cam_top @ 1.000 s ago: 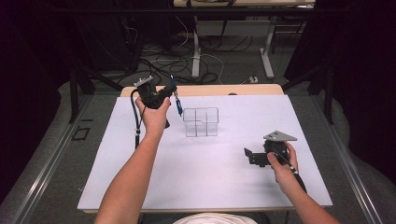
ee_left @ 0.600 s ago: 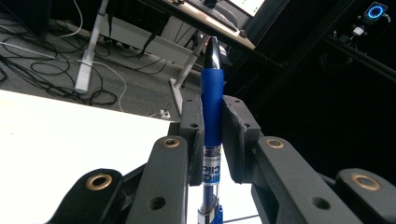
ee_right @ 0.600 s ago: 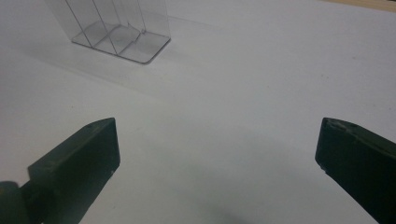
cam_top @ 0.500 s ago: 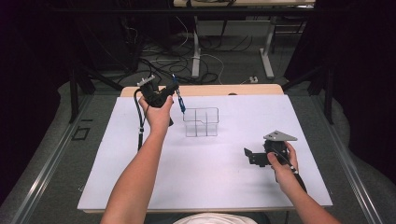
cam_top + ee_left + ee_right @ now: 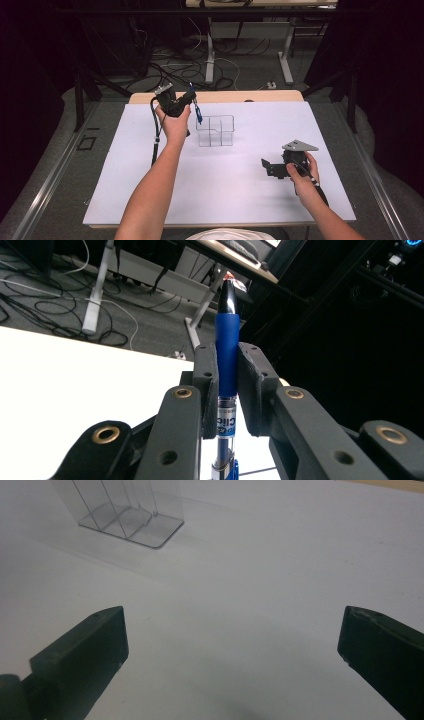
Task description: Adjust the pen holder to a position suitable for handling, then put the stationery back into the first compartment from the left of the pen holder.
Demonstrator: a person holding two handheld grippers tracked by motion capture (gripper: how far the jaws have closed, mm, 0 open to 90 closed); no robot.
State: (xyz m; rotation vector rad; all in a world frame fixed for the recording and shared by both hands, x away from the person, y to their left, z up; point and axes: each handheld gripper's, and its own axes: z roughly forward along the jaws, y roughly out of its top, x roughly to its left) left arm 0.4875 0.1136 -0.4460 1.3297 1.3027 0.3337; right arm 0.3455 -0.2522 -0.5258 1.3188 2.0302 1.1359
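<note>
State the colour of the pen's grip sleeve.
Blue, on the clear-barrelled pen; clearest in the left gripper view.

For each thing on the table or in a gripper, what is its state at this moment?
Blue pen: clamped in the left gripper, raised above the table.
Clear organizer: upright on the white mat, compartments empty.
Right gripper: open, holding nothing, low over the mat.

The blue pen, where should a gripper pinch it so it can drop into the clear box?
Best on its barrel, much as the left gripper does now: the jaws are clamped across the blue pen from either side, where the blue rubber sleeve meets the clear, labelled part. That probably leaves one end hanging free beside the clear divided organizer, ready to go in from above.
</note>
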